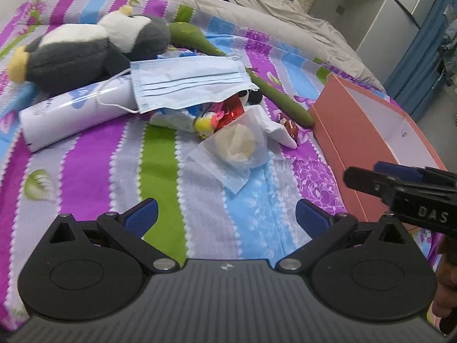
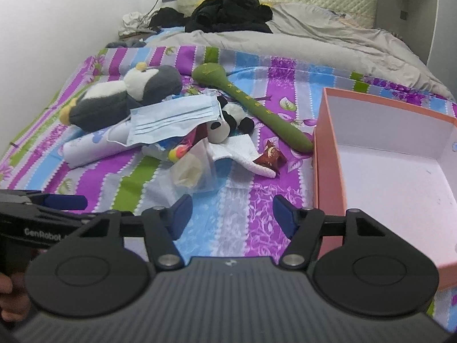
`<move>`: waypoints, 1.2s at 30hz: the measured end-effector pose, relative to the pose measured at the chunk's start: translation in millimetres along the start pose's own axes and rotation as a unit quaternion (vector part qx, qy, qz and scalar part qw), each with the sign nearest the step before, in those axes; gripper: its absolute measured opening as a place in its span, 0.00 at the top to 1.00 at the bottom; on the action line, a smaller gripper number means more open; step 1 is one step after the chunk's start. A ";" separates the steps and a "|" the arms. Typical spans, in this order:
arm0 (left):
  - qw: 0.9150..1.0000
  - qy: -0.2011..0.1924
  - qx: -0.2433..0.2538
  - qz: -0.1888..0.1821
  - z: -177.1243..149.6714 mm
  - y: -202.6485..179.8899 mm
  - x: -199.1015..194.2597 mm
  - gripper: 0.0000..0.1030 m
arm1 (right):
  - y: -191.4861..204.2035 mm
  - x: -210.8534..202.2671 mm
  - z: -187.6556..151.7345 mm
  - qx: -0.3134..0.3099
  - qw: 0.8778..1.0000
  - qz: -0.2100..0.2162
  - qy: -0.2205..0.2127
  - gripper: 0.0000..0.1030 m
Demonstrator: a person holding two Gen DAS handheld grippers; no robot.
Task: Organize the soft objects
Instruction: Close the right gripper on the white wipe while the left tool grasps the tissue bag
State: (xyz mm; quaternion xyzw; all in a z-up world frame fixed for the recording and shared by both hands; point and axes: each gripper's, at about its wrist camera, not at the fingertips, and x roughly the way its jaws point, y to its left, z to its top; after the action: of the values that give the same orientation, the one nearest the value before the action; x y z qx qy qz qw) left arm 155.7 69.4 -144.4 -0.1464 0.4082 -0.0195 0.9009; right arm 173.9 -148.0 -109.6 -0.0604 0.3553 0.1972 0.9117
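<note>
Judging by the empty salmon-pink cardboard box [image 2: 385,154] at right, nothing is sorted: grey-and-white plush penguin [image 2: 125,97], pale blue face mask [image 2: 171,120] and small panda plush [image 2: 225,123] lie heaped on the striped bed [image 2: 228,214] left of it, both the left hand-held gripper [image 1: 225,214] and the right hand-held gripper [image 2: 232,214] open and empty.

You get even, soft indoor light with only faint shadows under the plush penguin [image 1: 85,54] and the face mask [image 1: 188,83]. Fisheye bending curves the striped bedsheet [image 1: 94,177] and the pink box [image 2: 328,154] toward your frame edges. The right wrist view looks slightly softer, and dark corners vignette both.
</note>
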 end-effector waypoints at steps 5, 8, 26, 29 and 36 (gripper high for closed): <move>1.000 0.001 -0.007 -0.028 6.6 5.1 27.2 0.00 | -3.2 32.4 9.6 0.010 1.000 0.004 0.008 0.40; 0.999 -0.003 -0.011 -0.040 12.2 7.1 41.9 0.00 | -6.2 53.0 17.4 0.023 1.000 0.010 0.012 0.40; 0.996 -0.012 -0.012 -0.086 37.0 16.1 121.8 0.35 | -27.5 167.1 37.1 0.089 0.993 0.058 0.051 0.53; 0.996 -0.015 -0.012 -0.083 34.5 16.6 125.1 0.39 | -27.4 178.3 31.6 0.085 0.992 0.058 0.067 0.63; 0.996 -0.023 -0.020 -0.082 28.7 20.0 119.7 0.51 | -19.0 182.8 27.9 0.042 0.995 0.053 0.073 0.86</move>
State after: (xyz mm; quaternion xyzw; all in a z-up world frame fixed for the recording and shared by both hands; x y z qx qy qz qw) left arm 255.0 77.1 -219.4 -0.1976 0.3740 -0.0818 0.9024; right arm 321.4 -100.5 -212.4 -0.0175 0.4317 0.2248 0.8734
